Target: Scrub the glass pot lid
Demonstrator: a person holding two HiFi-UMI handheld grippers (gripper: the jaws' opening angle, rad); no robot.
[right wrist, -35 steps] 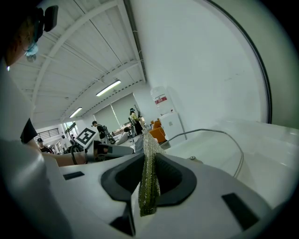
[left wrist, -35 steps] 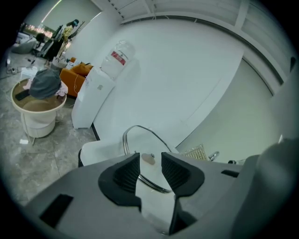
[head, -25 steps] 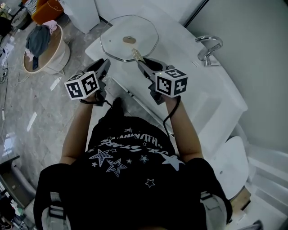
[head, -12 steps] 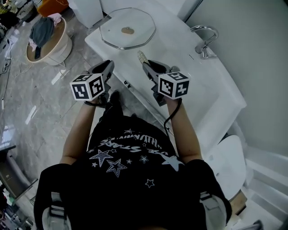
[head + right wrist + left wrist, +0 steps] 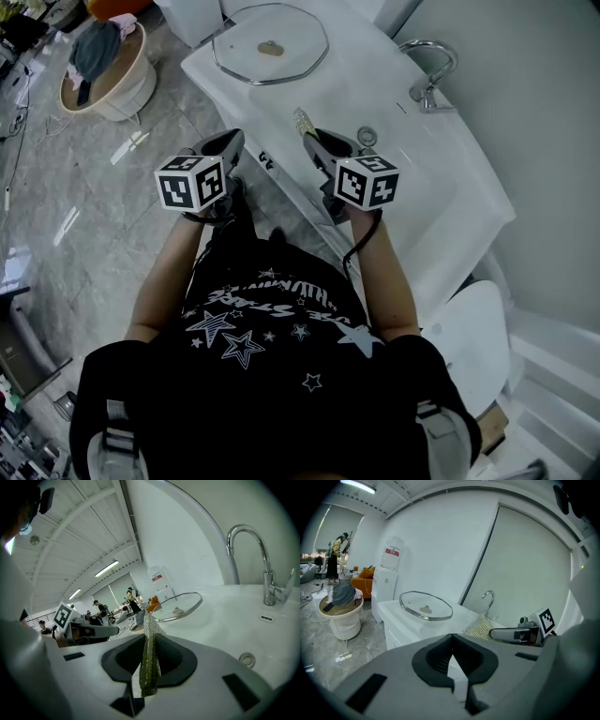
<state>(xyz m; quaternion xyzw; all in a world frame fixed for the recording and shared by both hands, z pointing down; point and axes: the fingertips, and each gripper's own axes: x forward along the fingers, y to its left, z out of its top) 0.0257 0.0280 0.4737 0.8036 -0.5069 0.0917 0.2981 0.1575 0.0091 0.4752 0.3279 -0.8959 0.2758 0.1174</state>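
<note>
The glass pot lid [image 5: 246,58] lies flat on the far left end of the white counter [image 5: 361,80], its brown knob [image 5: 271,48] at the centre. It also shows ahead of both jaws, as the lid [image 5: 425,606] and the lid [image 5: 180,605]. My right gripper [image 5: 309,141] is shut on a glittery gold-green scouring cloth [image 5: 302,119], which stands upright between the pads as the cloth [image 5: 149,660]. Well short of the lid, my left gripper [image 5: 228,142] hangs off the counter's front edge. Its jaws meet with nothing between them.
A chrome faucet [image 5: 427,67] and the basin's drain [image 5: 367,137] lie right of the grippers. A round basket of clothes [image 5: 101,67] stands on the grey floor at left. A water dispenser [image 5: 388,576] is behind the counter. People stand far off in the room.
Both grippers have drawn back from the lid toward the person's body. The cloth's tip, which reached the lid's near rim, is now well clear of it.
</note>
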